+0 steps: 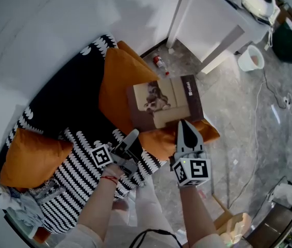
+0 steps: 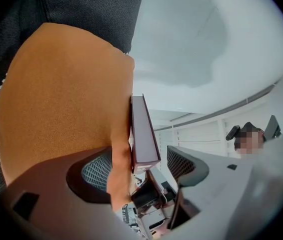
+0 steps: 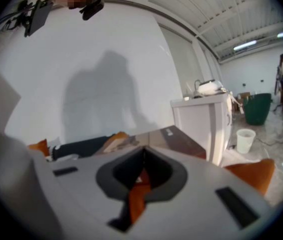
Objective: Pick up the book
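Note:
The brown book [image 1: 164, 105], with a dog picture on its cover, lies flat above an orange cushion [image 1: 117, 84] on the sofa. My right gripper [image 1: 183, 124] is shut on the book's near edge. In the right gripper view the cover [image 3: 179, 138] stretches away beyond the shut jaws of the right gripper [image 3: 141, 154]. My left gripper [image 1: 131, 137] is open at the book's near left corner. In the left gripper view the book's edge [image 2: 144, 134] and a fold of the cushion [image 2: 66, 99] stand between the wide jaws of the left gripper [image 2: 140, 166]; the pads [image 2: 99, 171] do not press on them.
The sofa has a black-and-white patterned throw [image 1: 79, 169] and a second orange cushion [image 1: 32, 156]. A white cabinet [image 1: 208, 30], a white bucket [image 1: 250, 58], a small bottle [image 1: 160, 63] and cables [image 1: 270, 97] are on the grey floor to the right.

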A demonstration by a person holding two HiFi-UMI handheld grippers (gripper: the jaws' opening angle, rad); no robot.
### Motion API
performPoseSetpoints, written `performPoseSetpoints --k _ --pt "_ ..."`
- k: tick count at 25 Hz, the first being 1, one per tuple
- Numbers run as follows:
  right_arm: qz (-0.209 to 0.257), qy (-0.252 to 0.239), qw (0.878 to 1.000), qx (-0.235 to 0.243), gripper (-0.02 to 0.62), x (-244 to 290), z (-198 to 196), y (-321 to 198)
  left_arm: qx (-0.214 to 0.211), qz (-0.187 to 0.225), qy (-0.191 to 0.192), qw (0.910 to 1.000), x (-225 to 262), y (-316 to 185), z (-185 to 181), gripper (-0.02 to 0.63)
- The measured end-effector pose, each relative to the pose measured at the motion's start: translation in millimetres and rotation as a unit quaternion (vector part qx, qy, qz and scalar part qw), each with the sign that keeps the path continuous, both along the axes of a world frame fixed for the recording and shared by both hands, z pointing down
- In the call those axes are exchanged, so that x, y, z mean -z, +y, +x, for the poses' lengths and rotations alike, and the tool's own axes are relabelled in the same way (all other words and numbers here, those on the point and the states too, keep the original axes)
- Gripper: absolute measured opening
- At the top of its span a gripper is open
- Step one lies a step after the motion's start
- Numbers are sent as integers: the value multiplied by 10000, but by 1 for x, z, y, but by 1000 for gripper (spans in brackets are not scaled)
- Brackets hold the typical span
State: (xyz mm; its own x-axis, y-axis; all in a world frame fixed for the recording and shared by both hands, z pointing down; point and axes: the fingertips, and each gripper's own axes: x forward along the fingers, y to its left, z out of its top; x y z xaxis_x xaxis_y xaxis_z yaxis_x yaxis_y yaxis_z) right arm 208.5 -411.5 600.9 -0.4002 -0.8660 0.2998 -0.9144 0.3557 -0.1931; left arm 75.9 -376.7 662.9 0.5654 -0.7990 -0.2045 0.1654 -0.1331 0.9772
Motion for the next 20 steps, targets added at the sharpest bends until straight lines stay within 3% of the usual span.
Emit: performPoseSetpoints --k 7,10,20 --pt "-205 386 9985 319 12 -13 -10 -8 26 162 132 9998 12 -3 2 347" --pt "-191 533 9973 468 12 -14 -14 -7 -36 225 -7 9997 15 -10 7 347" --pt "-191 397 9977 523 12 -15 -13 -5 -74 170 40 9998 20 -21 17 344"
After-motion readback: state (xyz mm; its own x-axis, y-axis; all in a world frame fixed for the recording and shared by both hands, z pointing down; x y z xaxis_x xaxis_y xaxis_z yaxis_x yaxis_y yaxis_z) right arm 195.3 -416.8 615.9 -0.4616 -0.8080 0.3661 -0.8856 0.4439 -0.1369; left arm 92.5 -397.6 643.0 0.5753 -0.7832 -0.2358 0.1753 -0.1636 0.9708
